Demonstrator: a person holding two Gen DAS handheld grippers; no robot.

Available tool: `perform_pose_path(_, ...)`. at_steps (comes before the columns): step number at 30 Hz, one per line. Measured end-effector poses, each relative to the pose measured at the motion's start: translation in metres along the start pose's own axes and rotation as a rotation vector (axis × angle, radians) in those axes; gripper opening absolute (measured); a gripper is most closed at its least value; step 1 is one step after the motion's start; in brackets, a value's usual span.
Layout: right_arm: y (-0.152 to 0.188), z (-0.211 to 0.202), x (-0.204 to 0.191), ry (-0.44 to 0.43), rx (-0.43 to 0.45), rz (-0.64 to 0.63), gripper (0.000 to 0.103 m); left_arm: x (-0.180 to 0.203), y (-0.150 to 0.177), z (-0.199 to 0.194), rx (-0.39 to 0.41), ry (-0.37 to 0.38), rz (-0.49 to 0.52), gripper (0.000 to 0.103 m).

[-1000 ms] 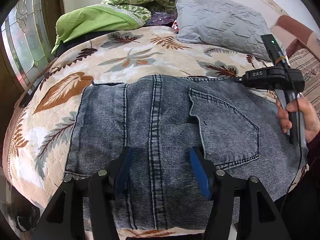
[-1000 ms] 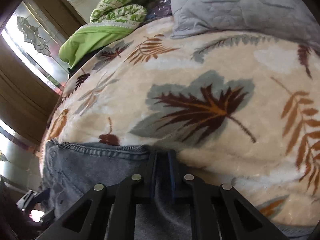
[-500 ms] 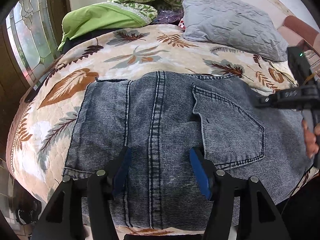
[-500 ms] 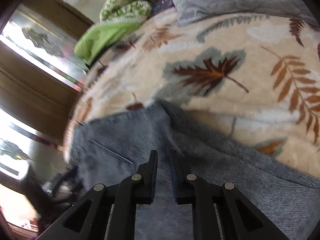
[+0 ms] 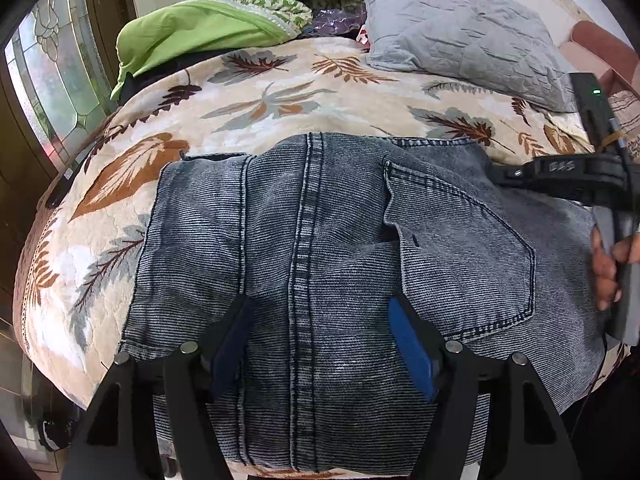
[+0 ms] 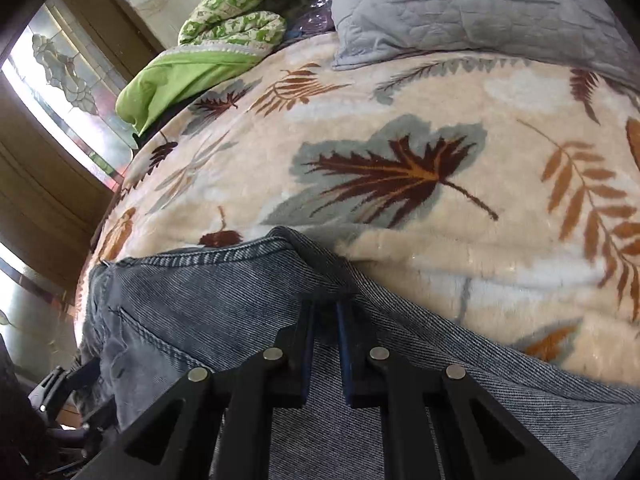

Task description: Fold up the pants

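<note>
Folded blue-grey denim pants [image 5: 320,248] lie on a leaf-patterned blanket, back pocket [image 5: 468,248] up. My left gripper [image 5: 320,320] hovers open over the near part of the pants, one blue pad either side of the centre seam. My right gripper [image 6: 325,316] is shut on a pinched fold of the pants [image 6: 248,300] near their far edge. In the left wrist view the right gripper's body [image 5: 576,176] shows at the pants' right side, held by a hand.
The leaf-patterned blanket [image 5: 280,96] covers the bed. A grey quilted pillow [image 5: 452,28] and a green bundle of bedding [image 5: 208,28] lie at the far end. A stained-glass window [image 5: 52,80] is on the left; the bed edge drops off near me.
The right gripper lifted and pulled back with the denim pinched, then moved forward and down again to the pants' far edge. The left gripper stayed open over the pants.
</note>
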State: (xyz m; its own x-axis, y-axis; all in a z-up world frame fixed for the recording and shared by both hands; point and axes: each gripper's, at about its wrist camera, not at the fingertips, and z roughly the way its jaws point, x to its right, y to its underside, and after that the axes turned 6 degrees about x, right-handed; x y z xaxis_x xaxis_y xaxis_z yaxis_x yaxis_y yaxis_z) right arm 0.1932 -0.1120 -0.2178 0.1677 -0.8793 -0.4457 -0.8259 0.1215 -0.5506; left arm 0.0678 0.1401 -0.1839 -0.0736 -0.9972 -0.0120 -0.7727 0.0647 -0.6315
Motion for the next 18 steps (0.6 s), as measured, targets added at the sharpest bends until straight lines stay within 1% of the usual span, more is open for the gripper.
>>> perform_pose_path(1, -0.001, -0.005, 0.003, -0.009, 0.005, 0.022, 0.015, -0.001, 0.000, 0.000, -0.005, 0.002, -0.005, 0.071)
perform_pose_path(4, -0.002, -0.037, 0.017, 0.008, 0.066, 0.064, 0.015, -0.003, -0.002, -0.007, -0.017, 0.002, -0.057, 0.071)
perform_pose_path(5, -0.001, -0.047, 0.022, 0.010, 0.068, 0.071, 0.015, -0.003, -0.002, -0.009, -0.017, 0.000, -0.074, 0.071)
perform_pose_path(8, 0.008, -0.077, 0.042, 0.059, 0.051, 0.081, 0.016, 0.002, -0.003, -0.019, -0.014, -0.018, -0.116, 0.071)
perform_pose_path(12, 0.034, -0.119, 0.079, 0.107, 0.058, 0.135, 0.016, 0.020, -0.005, -0.034, 0.020, 0.020, -0.128, 0.071)
perform_pose_path(15, 0.061, -0.151, 0.108, 0.129, 0.072, 0.180, 0.016, 0.038, -0.010, -0.047, 0.065, 0.086, -0.125, 0.072)
perform_pose_path(17, 0.079, -0.169, 0.125, 0.138, 0.082, 0.196, 0.016, 0.054, -0.013, -0.051, 0.087, 0.098, -0.101, 0.080)
perform_pose_path(18, 0.087, -0.176, 0.131, 0.140, 0.085, 0.190, 0.016, 0.066, -0.014, -0.049, 0.083, 0.102, -0.070, 0.080)
